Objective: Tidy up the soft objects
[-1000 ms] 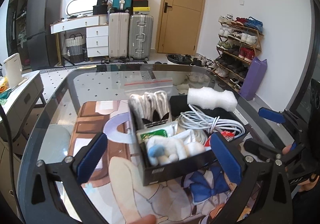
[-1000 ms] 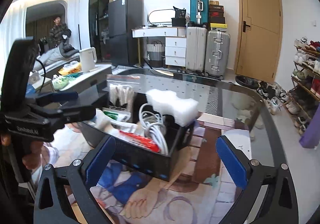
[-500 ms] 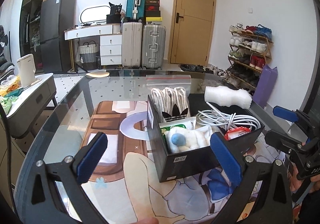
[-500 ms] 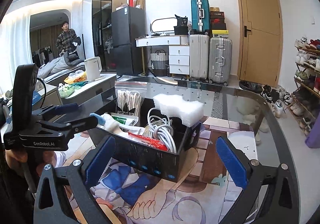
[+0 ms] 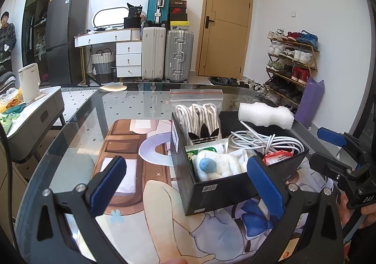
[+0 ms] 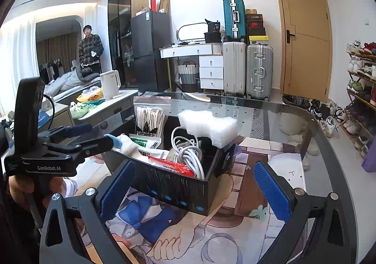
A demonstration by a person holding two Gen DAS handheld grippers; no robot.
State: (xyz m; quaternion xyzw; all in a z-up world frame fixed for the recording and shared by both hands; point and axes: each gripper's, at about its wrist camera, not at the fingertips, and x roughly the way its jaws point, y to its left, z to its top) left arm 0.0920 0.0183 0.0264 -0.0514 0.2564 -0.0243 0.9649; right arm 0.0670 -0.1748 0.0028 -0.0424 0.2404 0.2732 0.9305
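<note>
Left wrist view: both tongs, left tongs (image 5: 188, 182) and right tongs (image 6: 195, 186), hang spread and empty around a black box (image 5: 225, 190) on the glass surface (image 5: 77, 127), holding a white plush toy (image 5: 217, 165), coiled cable (image 5: 263, 141) and foam block (image 5: 265, 114).

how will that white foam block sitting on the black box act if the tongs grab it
The white foam block looks airy, so it is probably very light and will squash between the pads. It rests loosely on the rim of the black box, overhanging it, so a nudge may tip it off.
</note>
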